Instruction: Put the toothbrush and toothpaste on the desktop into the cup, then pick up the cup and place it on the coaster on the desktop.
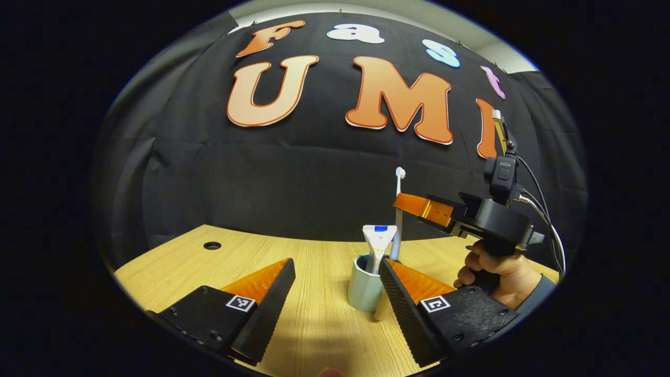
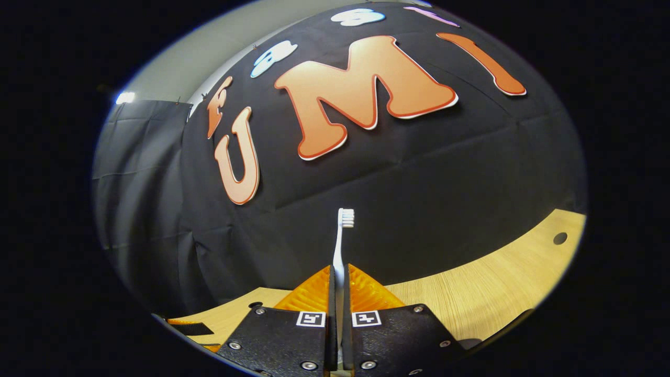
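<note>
A pale grey-green cup (image 1: 364, 288) stands on the wooden desktop (image 1: 172, 272) with a white toothpaste tube (image 1: 378, 246) upright in it. My left gripper (image 1: 335, 272) is open, its right finger close beside the cup. A white toothbrush (image 1: 399, 209) stands upright with its lower end in or just behind the cup, and my right gripper (image 1: 413, 203), held by a hand (image 1: 494, 269), is shut on its handle. In the right gripper view the toothbrush (image 2: 341, 246) rises from between the closed fingers of my right gripper (image 2: 339, 285), bristles up.
A round cable hole (image 1: 212, 245) sits in the desktop at the far left, and another hole (image 2: 559, 238) shows at the right in the right gripper view. A dark flat object (image 2: 191, 329) lies near the desk edge at lower left.
</note>
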Demonstrator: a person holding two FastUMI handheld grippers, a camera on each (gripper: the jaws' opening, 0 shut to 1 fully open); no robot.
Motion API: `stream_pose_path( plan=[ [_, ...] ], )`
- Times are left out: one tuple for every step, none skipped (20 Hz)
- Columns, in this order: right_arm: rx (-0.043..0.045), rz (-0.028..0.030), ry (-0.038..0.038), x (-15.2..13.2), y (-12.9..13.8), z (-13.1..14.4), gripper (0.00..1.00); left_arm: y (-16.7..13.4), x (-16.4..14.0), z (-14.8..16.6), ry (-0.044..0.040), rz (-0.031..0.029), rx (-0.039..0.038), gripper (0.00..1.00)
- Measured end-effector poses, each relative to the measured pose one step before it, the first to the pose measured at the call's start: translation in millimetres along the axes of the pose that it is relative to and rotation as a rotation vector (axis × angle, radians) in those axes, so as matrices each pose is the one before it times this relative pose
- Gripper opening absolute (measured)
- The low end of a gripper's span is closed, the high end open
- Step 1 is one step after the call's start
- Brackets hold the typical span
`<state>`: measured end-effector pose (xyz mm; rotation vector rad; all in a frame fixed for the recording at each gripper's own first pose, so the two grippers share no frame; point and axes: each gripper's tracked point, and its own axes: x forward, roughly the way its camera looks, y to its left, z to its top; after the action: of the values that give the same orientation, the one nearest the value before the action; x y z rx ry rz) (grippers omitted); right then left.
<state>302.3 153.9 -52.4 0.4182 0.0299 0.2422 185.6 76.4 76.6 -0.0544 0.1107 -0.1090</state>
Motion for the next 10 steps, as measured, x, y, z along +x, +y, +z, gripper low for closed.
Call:
stream_pose_path(
  plan=[
    [0.00685,0.00969,0.00204,0.82,1.05,-3.43,0.05,-1.64,0.44,-2.85,0.0093,-0.00002,0.00035,0.98],
    [0.00028,0.00733,0.00072,0.32,2.14,-1.92,0.05,-1.86,0.96,-4.1,0.00599,-0.00204,0.00098,0.98],
    [-0.00276,0.00915,0.00403,0.74,1.26,-2.54,0.07,-0.2,0.03,-2.95,0.00735,0.00152,0.00085,0.98],
    [-0.00398,0.00641,0.01243,-0.66,1.61,-4.86,0.08,-1.15,0.06,-3.24,0.006,0.00084,0.00202,0.98],
    [-0.00637,0.01629,0.01345,-2.8,2.18,-2.29,0.09,-0.53,0.27,-3.31,0.00779,0.00417,0.00046,0.98],
    [-0.01127,0.00723,0.01427,-3.34,2.12,-1.81,0.11,0.43,-0.49,-3.32,0.00829,0.00265,-0.00259,0.98],
    [-0.01234,0.00664,0.01539,-3.61,0.31,0.56,0.18,0.0,-0.41,0.71,0.00329,0.00541,-0.00272,0.99],
    [-0.01385,-0.00055,0.01364,-4.05,0.02,0.15,0.22,0.22,-1.04,0.16,-0.00106,0.0044,-0.00128,0.99],
    [-0.01234,0.00313,0.00245,-5.49,-0.19,4.25,0.27,-1.38,-2.0,2.28,-0.0036,0.00245,0.0022,0.98],
    [-0.01013,-0.00151,-0.00353,-5.64,0.03,4.56,0.29,-0.29,-1.85,2.11,-0.00431,0.00458,0.00332,0.98]
  ],
)
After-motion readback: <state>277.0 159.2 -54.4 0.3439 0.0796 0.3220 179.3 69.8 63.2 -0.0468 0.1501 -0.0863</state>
